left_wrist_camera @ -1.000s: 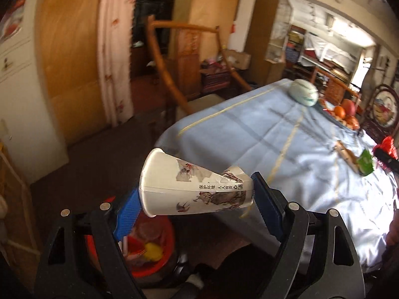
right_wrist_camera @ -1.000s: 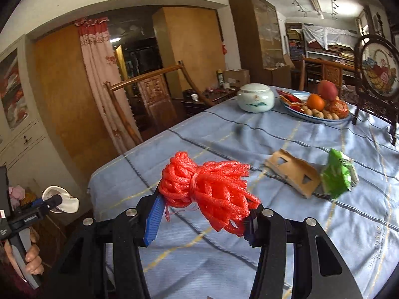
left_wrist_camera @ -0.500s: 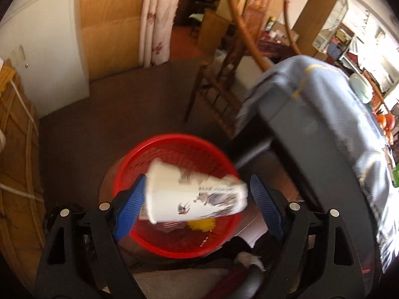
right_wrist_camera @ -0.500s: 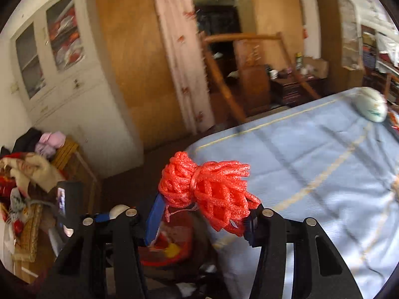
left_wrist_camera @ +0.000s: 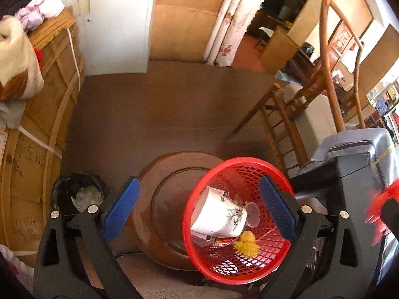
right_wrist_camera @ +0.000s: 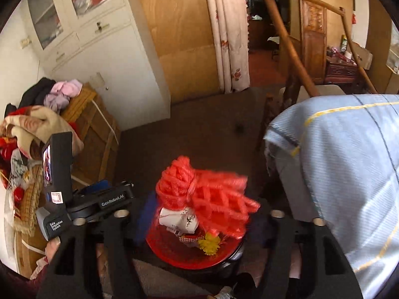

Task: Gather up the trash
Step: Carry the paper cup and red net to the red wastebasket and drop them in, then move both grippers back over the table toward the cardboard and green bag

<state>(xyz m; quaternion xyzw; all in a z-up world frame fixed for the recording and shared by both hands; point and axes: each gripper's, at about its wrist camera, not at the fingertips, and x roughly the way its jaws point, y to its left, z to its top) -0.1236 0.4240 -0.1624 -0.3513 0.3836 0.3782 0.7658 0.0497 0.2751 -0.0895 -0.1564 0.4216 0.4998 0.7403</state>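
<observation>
A red mesh basket (left_wrist_camera: 249, 161) stands on a round dark wooden stool (left_wrist_camera: 159, 174) on the floor. In it lies a white printed paper cup (left_wrist_camera: 219, 218) on its side, beside a yellow scrap (left_wrist_camera: 245, 246). My left gripper (left_wrist_camera: 199, 208) hangs above it, jaws opening wide, nothing between the blue pads (left_wrist_camera: 122, 209). In the right wrist view a red foam net (right_wrist_camera: 204, 194), blurred, sits between the opening jaws of my right gripper (right_wrist_camera: 203, 220), over the basket (right_wrist_camera: 189, 256). The pads look clear of the net. The cup (right_wrist_camera: 178, 220) shows below it.
A table with a blue cloth (right_wrist_camera: 349, 174) stands right of the basket, a wooden chair (left_wrist_camera: 331, 74) behind it. A small black bin (left_wrist_camera: 77, 194) sits left of the stool. A wooden crate (left_wrist_camera: 37, 124) piled with blankets lines the left wall.
Both grippers swung from the table to over the basket. The left one let go of the cup, which now lies in the basket. The right jaws widened around the net.
</observation>
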